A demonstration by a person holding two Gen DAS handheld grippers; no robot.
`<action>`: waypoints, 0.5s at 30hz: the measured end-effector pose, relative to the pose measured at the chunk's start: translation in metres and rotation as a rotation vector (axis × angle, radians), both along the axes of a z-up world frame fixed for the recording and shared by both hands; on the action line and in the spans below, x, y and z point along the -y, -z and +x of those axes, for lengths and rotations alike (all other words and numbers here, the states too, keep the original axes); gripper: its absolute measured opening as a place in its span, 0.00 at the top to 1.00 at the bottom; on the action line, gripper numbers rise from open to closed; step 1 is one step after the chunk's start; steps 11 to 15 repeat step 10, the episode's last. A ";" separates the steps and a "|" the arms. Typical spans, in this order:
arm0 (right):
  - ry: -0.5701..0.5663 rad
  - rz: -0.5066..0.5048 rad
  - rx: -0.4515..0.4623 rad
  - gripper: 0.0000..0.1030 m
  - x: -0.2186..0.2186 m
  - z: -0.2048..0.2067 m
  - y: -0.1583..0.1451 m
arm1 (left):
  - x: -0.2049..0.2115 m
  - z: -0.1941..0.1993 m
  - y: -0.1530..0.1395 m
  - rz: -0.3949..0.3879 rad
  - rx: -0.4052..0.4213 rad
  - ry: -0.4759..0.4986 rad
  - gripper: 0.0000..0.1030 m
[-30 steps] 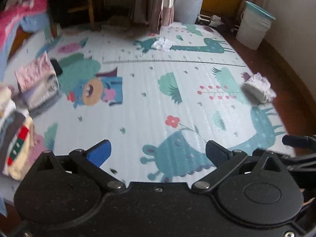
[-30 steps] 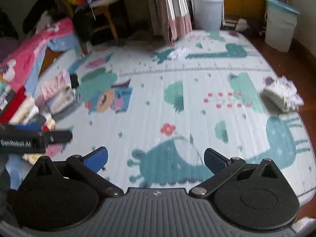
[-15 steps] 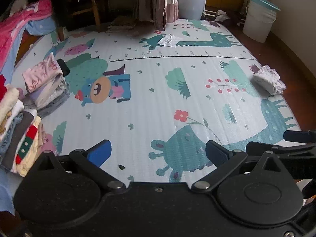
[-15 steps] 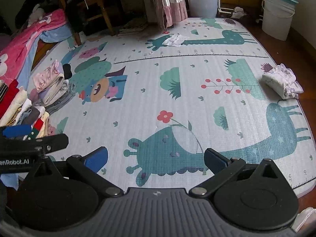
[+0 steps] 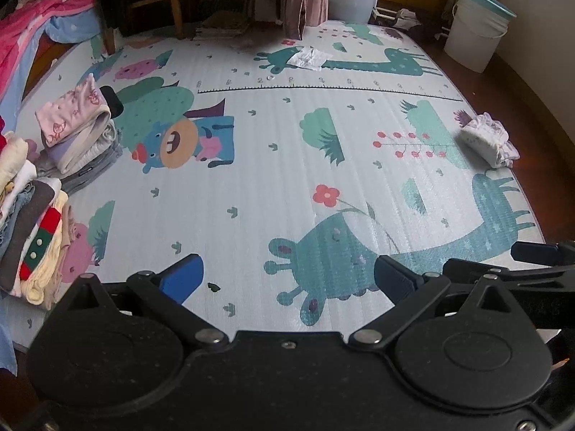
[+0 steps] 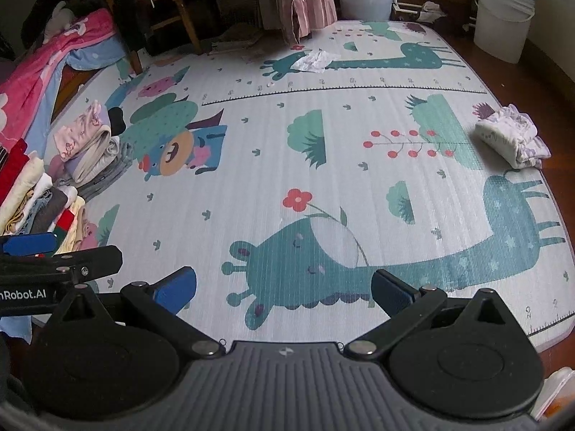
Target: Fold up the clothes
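1. The left gripper (image 5: 289, 276) hung above the play mat (image 5: 273, 186), its fingers (image 5: 181, 278) spread wide apart and holding nothing.
2. The right gripper (image 6: 284, 285) hovered beside it, fingers (image 6: 176, 285) likewise apart and empty.
3. A folded white garment (image 6: 510, 140) lay at the mat's right edge.
4. Stacks of folded clothes (image 5: 32, 212) sat along the left edge.
5. A white bucket (image 5: 476, 30) stood beyond the mat.

Below me a pale play mat (image 5: 273, 179) printed with cartoon giraffes and trees covers most of a dark wooden floor (image 6: 560, 82). At its far edge hang pink-hemmed curtains (image 6: 305, 3) beside a wooden chair (image 6: 169, 10). Two white buckets (image 5: 474, 32) stand near the light wall on my right, in soft daylight.
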State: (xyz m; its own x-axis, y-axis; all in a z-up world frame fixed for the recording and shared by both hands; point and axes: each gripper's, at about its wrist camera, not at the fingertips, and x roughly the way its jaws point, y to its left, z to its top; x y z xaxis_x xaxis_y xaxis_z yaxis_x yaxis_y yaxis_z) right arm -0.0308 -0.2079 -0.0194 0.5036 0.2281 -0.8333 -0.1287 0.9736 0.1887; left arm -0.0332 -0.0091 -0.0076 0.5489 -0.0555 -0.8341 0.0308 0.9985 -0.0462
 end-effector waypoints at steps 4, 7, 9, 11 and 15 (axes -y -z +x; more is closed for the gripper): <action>-0.002 0.001 -0.008 0.00 0.000 0.000 0.001 | 0.000 0.000 0.000 0.008 0.001 0.000 0.00; -0.006 0.002 -0.011 0.00 0.000 0.000 0.001 | -0.001 0.000 0.000 0.010 0.003 -0.001 0.00; -0.010 0.003 -0.013 0.00 0.000 0.000 0.001 | -0.001 -0.002 0.001 0.024 0.012 0.008 0.00; -0.011 0.003 -0.014 0.00 0.000 0.000 0.001 | 0.000 -0.003 0.001 0.036 0.017 0.015 0.00; -0.011 0.003 -0.014 0.00 0.000 0.000 0.001 | 0.000 -0.003 0.001 0.036 0.017 0.015 0.00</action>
